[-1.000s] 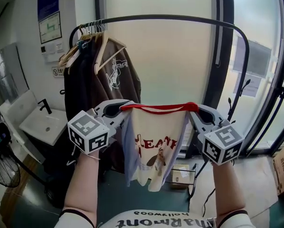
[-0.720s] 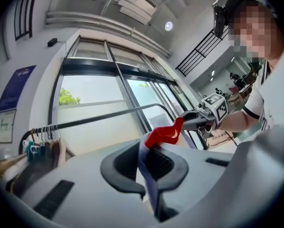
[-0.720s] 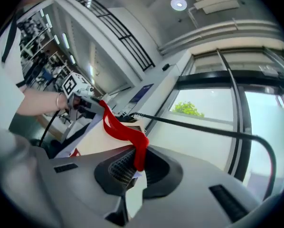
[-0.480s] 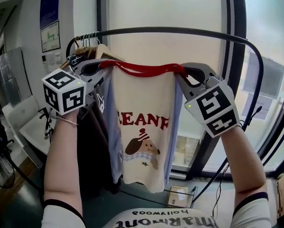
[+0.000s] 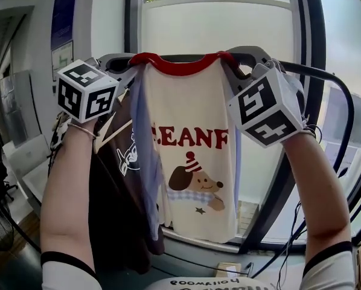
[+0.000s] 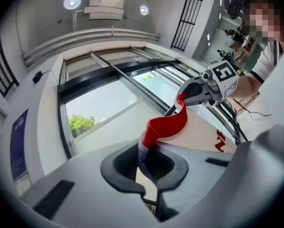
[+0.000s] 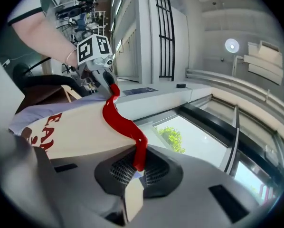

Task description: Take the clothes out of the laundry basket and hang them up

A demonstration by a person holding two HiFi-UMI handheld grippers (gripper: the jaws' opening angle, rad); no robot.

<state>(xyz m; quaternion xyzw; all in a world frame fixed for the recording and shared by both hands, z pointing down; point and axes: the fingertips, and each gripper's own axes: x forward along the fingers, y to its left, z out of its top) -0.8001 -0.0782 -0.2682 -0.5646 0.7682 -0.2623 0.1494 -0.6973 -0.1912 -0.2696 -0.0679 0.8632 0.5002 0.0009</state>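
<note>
Head view is showing both forearms raised, the left gripper [image 5: 127,64] and right gripper [image 5: 238,62] each clamping a shoulder of the cream T-shirt [image 5: 192,138] right at its red collar [image 5: 180,65]. Both gripper views are showing the jaws pressing together on that fabric. Gripping the two shoulders is keeping the shirt spread flat and front-facing, probably ready for a hanger. It is hanging free, its collar level with the black rack rail [image 5: 331,80], beside a brown garment [image 5: 117,180] hanging there on a hanger. Beyond, daylight is coming through the frosted window [image 5: 217,23]. The dark floor [image 5: 180,264] is lying far below, and the laundry basket is not showing.
</note>
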